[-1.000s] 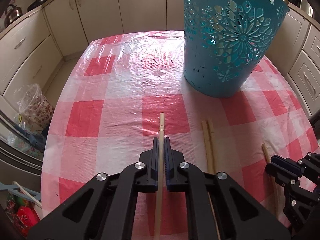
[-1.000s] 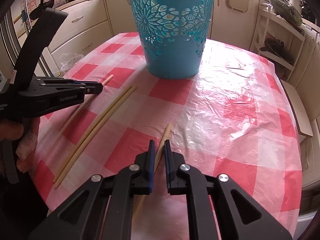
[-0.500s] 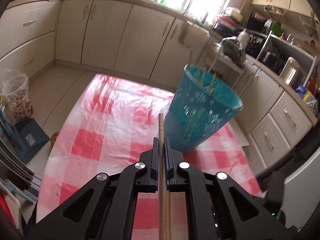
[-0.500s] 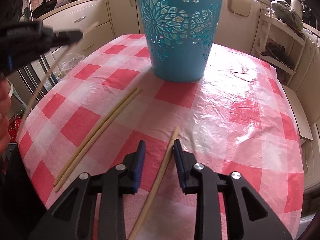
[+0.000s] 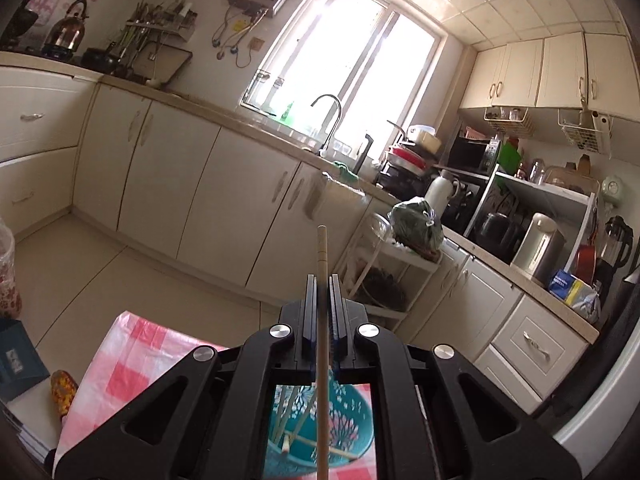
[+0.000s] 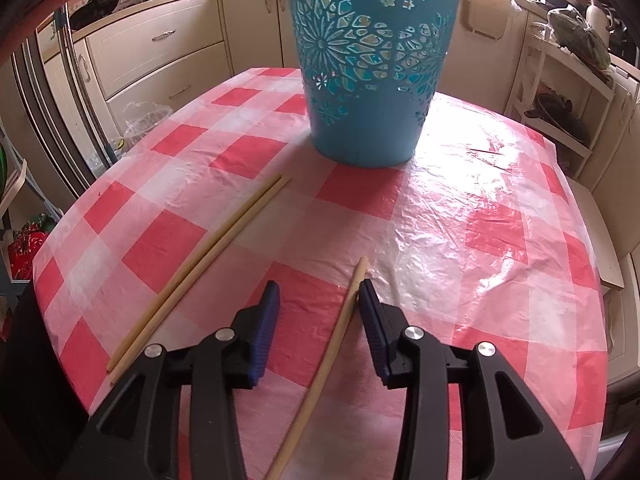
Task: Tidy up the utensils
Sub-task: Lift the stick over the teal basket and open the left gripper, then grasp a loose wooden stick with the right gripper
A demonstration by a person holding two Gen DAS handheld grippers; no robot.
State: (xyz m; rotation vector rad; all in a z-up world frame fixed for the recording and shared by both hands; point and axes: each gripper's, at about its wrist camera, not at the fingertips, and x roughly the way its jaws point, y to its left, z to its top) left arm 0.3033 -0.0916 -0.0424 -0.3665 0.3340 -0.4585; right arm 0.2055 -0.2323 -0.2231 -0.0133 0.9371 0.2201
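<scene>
Step in hand: dropping chopsticks into basket. My left gripper [image 5: 321, 280] clamps chopstick [image 5: 322, 256] upright, lower end over teal basket [image 5: 352, 424] holding others; next, release. My right gripper [image 6: 319, 294], jaws apart, straddles single chopstick [image 6: 340, 320] on checked tablecloth [image 6: 480, 216]; next, close. Pair of chopsticks [image 6: 208, 256] waits leftward. No readable writing.

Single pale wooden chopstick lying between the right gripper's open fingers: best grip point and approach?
Grip the single pale wooden chopstick on its shaft just behind the far tip, from above. It lies flat on the red-checked tablecloth, lengthwise between the right gripper's open jaws, nearer the right finger; centre the jaws first, then close across its thin width.
</scene>
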